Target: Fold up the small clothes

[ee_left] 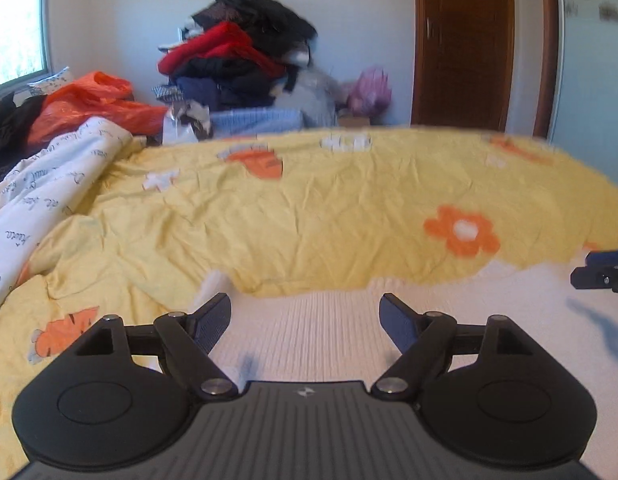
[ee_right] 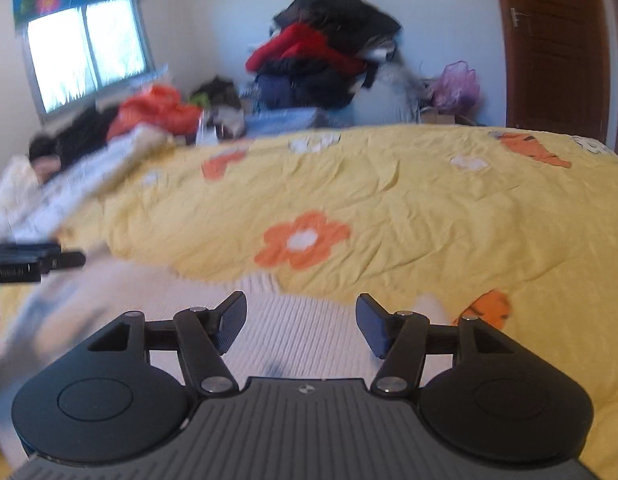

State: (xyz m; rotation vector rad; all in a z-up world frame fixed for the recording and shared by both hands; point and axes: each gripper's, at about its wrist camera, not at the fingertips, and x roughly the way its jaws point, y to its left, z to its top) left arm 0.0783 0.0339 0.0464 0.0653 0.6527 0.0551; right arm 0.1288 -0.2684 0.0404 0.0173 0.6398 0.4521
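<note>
Left wrist view: the left hand-held gripper stands wide, nothing between its pads, above a white ribbed knit garment lying flat on the bed at 6 o'clock. The garment's far edge meets a yellow bedspread printed with orange flowers. At 3 o'clock the tip of the right hand-held gripper shows over the same garment, casting a shadow on it. At 9 to 10 o'clock a white quilt with script lettering lies bunched, an orange plastic bag behind it. At 12 o'clock a heap of dark and red clothes stands against the wall; a brown door is at 1 o'clock.

Right wrist view: the right hand-held gripper is partly spread, empty, over the white garment at 6 o'clock. The left hand-held gripper enters at 9 o'clock. A window sits at 10 o'clock, the clothes heap at 12 o'clock.
</note>
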